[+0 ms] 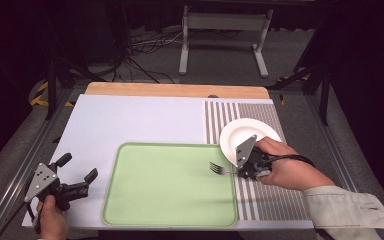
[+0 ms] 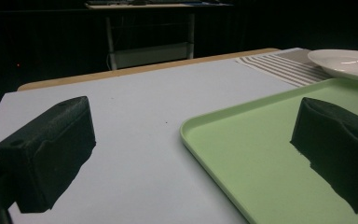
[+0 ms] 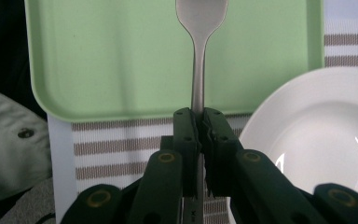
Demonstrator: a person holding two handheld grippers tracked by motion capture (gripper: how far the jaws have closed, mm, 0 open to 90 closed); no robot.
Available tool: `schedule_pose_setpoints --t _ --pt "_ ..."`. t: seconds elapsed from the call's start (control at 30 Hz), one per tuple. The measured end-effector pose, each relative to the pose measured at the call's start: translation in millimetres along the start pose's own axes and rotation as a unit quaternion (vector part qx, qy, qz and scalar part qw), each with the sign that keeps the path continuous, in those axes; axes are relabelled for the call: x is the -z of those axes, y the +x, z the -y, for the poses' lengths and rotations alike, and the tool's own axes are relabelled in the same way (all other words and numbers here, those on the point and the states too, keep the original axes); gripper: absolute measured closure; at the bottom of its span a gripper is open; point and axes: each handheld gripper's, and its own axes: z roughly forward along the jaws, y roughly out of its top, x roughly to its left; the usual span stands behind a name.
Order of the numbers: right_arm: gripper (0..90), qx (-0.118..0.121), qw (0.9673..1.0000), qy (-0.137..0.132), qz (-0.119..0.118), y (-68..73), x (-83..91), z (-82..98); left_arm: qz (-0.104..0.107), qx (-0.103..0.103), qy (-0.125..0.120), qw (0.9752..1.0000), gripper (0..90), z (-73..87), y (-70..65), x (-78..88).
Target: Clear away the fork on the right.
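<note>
Black two-jaw left gripper point(image 1: 78, 174) and right gripper point(image 3: 198, 122) with grey three-cornered plates, brass-ringed pivot screws, trailing black cables; pale grey-green buttoned sleeve point(image 1: 345, 206) on right arm.

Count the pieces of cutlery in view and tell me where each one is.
1. A fork, held by its handle in the right gripper, its head out over the right part of the green tray. Nothing suggests any hidden ones.

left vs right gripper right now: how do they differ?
The left gripper has its jaws wide apart and holds nothing; the right gripper has its jaws shut on the fork. Left sits beside the green tray; right is at the tray's opposite edge, by the white plate. Both are hand-held.
</note>
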Motion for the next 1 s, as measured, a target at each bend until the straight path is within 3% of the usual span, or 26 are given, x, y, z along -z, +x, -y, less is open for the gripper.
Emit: schedule_pose_setpoints --t 0.27,0.4,0.53,0.6,0.7,0.73,0.8,0.87,0.9,0.93,0.97,1.0 --pt "85.1 -0.018 0.9996 -0.022 -0.001 1.2 -2.4 -22.8 -0.001 0.002 -0.002 1.0 0.3 0.0 0.0 0.3" --pt "85.1 -0.073 0.9966 -0.034 -0.011 1.6 -1.9 -33.2 -0.001 0.001 -0.002 1.0 0.3 0.2 0.6 0.4" --pt "85.1 -0.134 0.9894 -0.054 -0.014 1.3 -3.1 -41.0 -0.001 0.001 -0.002 1.0 0.3 -0.1 0.5 0.6" --pt "85.1 -0.15 0.9868 -0.059 -0.012 0.6 -3.8 -43.6 -0.001 0.001 -0.002 1.0 0.3 -0.1 0.6 0.7" --pt "85.1 -0.188 0.9797 -0.066 -0.017 0.9 -6.3 -48.4 -0.002 0.001 -0.002 1.0 0.3 -0.1 0.8 0.6" --pt "85.1 -0.188 0.9797 -0.066 -0.017 0.9 -6.3 -48.4 -0.002 0.001 -0.002 1.0 0.3 -0.1 0.8 0.6" --pt "85.1 -0.208 0.9755 -0.069 -0.018 1.2 -8.3 -51.7 -0.002 0.001 -0.001 1.0 0.3 -0.1 1.1 0.8" --pt "85.1 -0.241 0.9679 -0.07 -0.017 2.0 -9.5 -55.1 -0.002 0.001 -0.002 1.0 0.3 -0.1 1.0 0.8" --pt "85.1 -0.241 0.9679 -0.07 -0.017 2.0 -9.5 -55.1 -0.002 0.001 -0.002 1.0 0.3 -0.1 1.0 0.8" --pt "85.1 -0.249 0.9657 -0.072 -0.015 2.2 -9.7 -56.5 -0.002 0.001 -0.002 1.0 0.3 -0.1 1.1 0.8" --pt "85.1 -0.269 0.9603 -0.075 -0.011 2.5 -10.0 -58.9 -0.002 0.001 -0.002 1.0 0.3 -0.2 1.2 1.0" --pt "85.1 -0.278 0.9573 -0.076 -0.01 2.4 -10.3 -60.0 -0.002 0.001 -0.002 1.0 0.3 -0.2 1.2 1.0"
